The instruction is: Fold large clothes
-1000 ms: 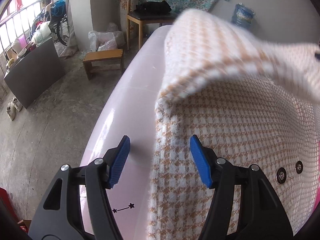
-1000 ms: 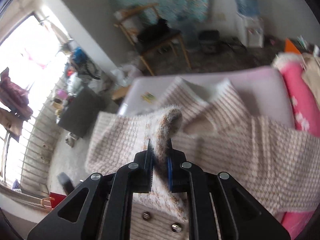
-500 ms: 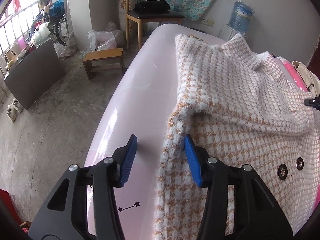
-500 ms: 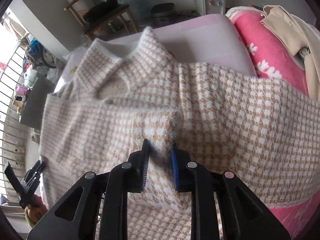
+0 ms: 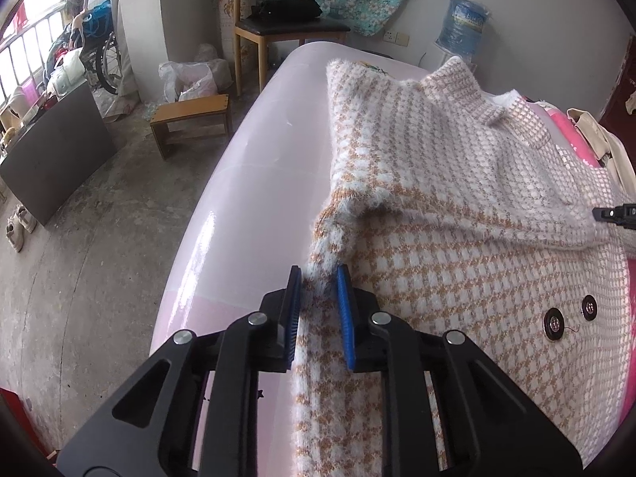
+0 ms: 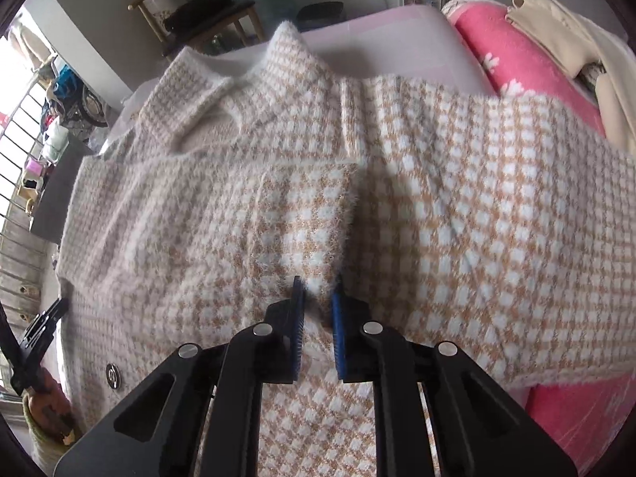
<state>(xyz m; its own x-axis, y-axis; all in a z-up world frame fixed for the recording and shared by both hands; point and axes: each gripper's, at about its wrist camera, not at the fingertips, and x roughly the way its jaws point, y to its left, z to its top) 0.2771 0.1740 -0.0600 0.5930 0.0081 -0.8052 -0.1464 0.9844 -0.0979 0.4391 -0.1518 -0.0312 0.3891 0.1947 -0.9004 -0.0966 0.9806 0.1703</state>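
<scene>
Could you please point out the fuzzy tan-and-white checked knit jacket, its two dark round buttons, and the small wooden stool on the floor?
Fuzzy tan-and-white checked knit jacket (image 5: 457, 246), left wrist view, front panel.
Dark round buttons (image 5: 553, 325), left wrist view, nearer button's face.
Small wooden stool (image 5: 190, 109), left wrist view, seat top.

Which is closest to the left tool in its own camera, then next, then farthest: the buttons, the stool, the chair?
From the left tool:
1. Buttons, on the sweater, right.
2. Stool, on the floor, left.
3. Chair, by the far wall.
</scene>
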